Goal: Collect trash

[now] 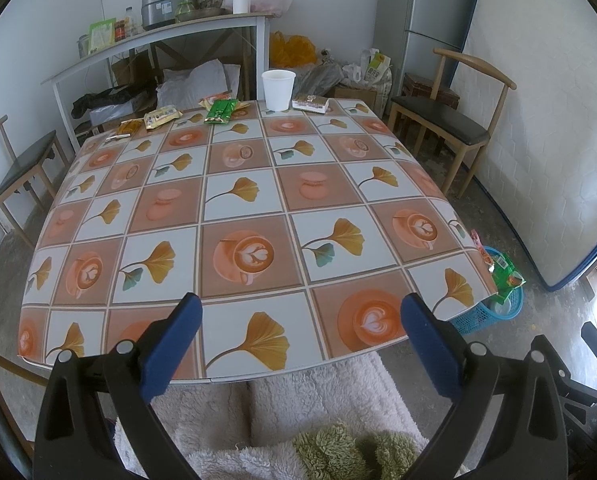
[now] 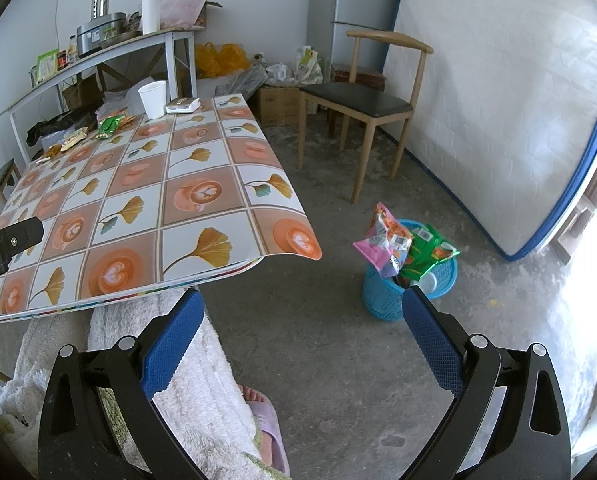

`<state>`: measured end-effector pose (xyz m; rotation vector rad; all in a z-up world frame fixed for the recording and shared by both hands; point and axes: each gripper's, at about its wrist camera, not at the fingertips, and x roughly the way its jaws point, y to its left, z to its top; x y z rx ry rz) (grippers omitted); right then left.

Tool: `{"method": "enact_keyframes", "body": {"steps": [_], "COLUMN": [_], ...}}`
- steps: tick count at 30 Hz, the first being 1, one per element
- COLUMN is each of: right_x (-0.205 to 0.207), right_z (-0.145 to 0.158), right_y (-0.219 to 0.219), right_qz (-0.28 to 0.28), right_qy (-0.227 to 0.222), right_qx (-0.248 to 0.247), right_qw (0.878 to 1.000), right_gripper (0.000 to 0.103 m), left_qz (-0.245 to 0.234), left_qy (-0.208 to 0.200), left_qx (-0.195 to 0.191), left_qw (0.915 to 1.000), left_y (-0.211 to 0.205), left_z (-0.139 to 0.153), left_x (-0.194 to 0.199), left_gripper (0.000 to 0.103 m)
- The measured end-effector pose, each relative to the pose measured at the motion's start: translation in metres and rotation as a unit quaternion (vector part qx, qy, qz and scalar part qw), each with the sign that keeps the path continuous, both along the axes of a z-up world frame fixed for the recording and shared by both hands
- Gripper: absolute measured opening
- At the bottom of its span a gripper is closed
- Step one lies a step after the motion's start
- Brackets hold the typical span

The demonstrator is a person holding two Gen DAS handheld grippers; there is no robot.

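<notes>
Trash lies along the far edge of the patterned table (image 1: 242,216): a white paper cup (image 1: 277,89), a flat snack pack (image 1: 310,103), a green wrapper (image 1: 220,110), a yellow wrapper (image 1: 162,117) and a small brown wrapper (image 1: 130,126). A blue basket (image 2: 408,280) on the floor to the right of the table holds pink and green snack bags (image 2: 382,240); it also shows in the left wrist view (image 1: 494,304). My left gripper (image 1: 300,312) is open and empty over the table's near edge. My right gripper (image 2: 302,312) is open and empty above the floor, left of the basket.
A wooden chair (image 2: 362,100) stands right of the table, another chair (image 1: 22,164) at its left. A mattress (image 2: 498,112) leans on the right wall. A cluttered shelf table (image 1: 158,36) stands behind. The person's lap and slippered foot (image 2: 266,420) are below the grippers.
</notes>
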<state>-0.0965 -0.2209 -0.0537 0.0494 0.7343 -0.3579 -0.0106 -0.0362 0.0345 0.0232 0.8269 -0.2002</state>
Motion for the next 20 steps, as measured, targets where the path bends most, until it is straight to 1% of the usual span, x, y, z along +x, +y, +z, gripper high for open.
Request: {"method": "enact_keyframes", "body": {"steps": [20], "right_x": [0.0027], "right_z": [0.0012], "right_y": [0.0024], "right_qz": [-0.001], "right_qy": [-0.001], "right_qx": [0.001], "right_qw": [1.000], "right_gripper": [0.095], "left_qz": [0.002], "left_qy": [-0.001], "left_qx": [0.000], "left_qw": [1.0000], "left_y": [0.0052], "left_z": [-0.0033], "left_x": [-0.0029], "left_gripper": [0.097]}}
